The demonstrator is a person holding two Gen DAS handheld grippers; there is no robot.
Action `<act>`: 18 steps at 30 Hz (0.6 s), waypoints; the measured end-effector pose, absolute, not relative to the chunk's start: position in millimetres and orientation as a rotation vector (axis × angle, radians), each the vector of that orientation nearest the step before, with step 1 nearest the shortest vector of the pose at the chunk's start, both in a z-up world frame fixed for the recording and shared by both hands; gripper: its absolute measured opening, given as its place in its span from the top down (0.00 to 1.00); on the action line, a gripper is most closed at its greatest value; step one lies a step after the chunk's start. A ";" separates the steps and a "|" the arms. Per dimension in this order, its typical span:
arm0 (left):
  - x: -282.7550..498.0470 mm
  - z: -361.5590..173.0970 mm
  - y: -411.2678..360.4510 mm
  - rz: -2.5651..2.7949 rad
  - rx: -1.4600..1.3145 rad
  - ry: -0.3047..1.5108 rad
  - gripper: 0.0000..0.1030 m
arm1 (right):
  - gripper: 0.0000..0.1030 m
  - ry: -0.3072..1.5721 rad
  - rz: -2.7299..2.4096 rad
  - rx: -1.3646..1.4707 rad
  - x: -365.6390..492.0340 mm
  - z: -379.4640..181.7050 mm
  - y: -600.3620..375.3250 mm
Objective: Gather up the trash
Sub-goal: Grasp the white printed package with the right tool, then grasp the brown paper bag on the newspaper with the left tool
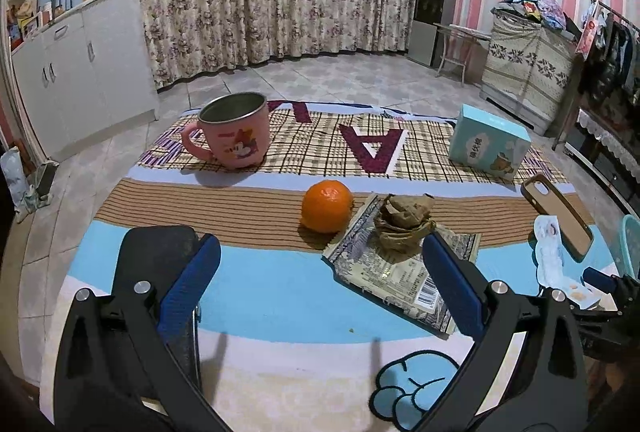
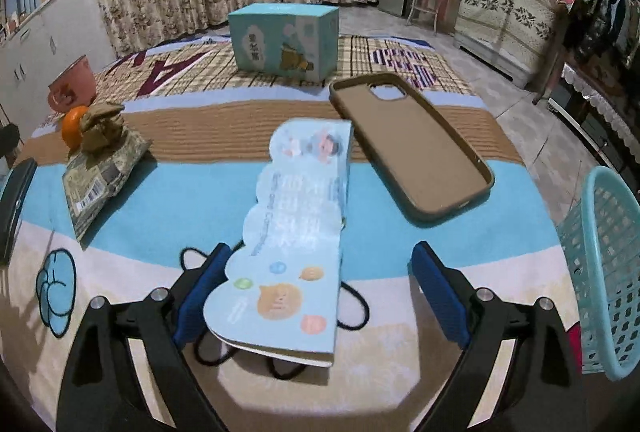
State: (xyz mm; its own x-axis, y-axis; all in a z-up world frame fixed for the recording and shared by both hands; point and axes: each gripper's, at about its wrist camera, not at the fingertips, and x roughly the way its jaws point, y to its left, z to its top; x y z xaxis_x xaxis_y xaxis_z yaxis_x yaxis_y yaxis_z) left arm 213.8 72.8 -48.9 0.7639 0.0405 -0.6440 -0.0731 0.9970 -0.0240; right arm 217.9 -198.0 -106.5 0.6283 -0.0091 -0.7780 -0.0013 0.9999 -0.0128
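Both my claws stand open over the mat, nothing gripped yet.

Left view: my left gripper [image 1: 320, 280] gapes, tilted down; the crumpled paper wad [image 1: 404, 226] sits on a flat wrapper [image 1: 396, 272] right of centre, touching the orange [image 1: 327, 206], which could roll if I nudge it.
Right view: my right gripper [image 2: 320, 296] straddles the blue card packet [image 2: 296, 240], pads not pressing; its right pad is well clear, so closing may skew the packet or snag the black cord [image 2: 356, 312] beneath. The basket [image 2: 604, 272] waits at right edge.

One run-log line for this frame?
right hand-held gripper: open, straddling blue card package | left hand-held gripper: open, empty | basket: right
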 end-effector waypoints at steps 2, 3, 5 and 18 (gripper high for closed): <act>214.5 -49.9 71.0 0.061 -0.042 0.701 0.05 | 0.29 0.893 0.011 -0.002 219.4 -106.6 -197.9; 215.1 -50.8 69.7 0.063 -0.039 0.703 0.05 | 0.34 0.896 0.017 0.003 220.1 -106.7 -198.7; 216.1 -52.6 68.4 0.064 -0.039 0.708 0.05 | 0.40 0.893 0.030 0.016 221.3 -106.8 -200.5; 226.2 -65.1 45.6 0.030 -0.032 0.739 0.05 | 0.48 0.813 0.064 0.041 227.7 -87.9 -208.8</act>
State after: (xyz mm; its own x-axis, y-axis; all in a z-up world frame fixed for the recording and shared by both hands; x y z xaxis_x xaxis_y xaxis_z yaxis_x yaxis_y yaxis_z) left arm 226.2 45.6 -65.1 0.7390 0.0160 -0.6736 -0.0388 0.9991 -0.0188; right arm 227.7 -208.8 -87.9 0.6855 0.0732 -0.7244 -0.0417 0.9973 0.0613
